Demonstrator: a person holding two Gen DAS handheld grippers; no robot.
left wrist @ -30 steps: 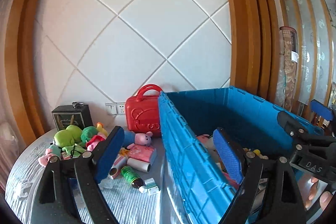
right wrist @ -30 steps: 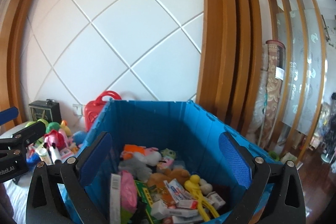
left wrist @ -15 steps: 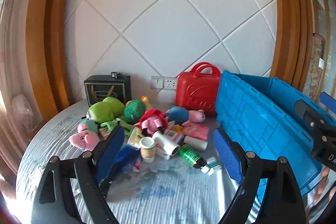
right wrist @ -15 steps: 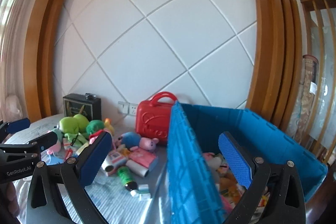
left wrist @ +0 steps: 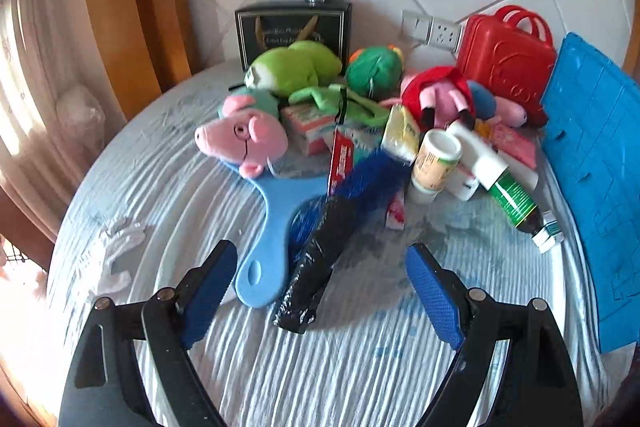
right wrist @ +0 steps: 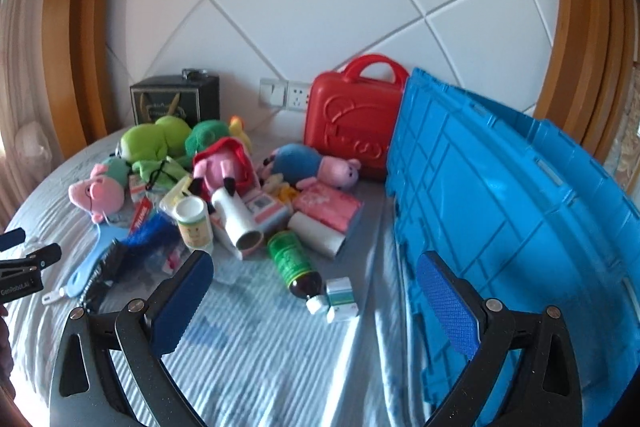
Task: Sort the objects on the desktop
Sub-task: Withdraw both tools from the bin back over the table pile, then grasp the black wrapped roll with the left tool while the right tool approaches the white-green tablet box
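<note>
Both tools, left (left wrist: pixel 320 287) and right (right wrist: pixel 316 291), gape wide and empty above a tabletop (right wrist: pixel 280 367) heaped with toys (left wrist: pixel 244 137), beside a blue crate (right wrist: pixel 500 207).

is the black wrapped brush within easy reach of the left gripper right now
Probably yes. The left gripper is open and the black wrapped brush lies just ahead of its fingers on top of the pile's near edge, beside the blue paddle handle, nothing over it.

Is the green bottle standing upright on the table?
No, the green bottle lies on its side on the striped cloth, its white cap pointing toward the camera beside a small white and green box.
</note>
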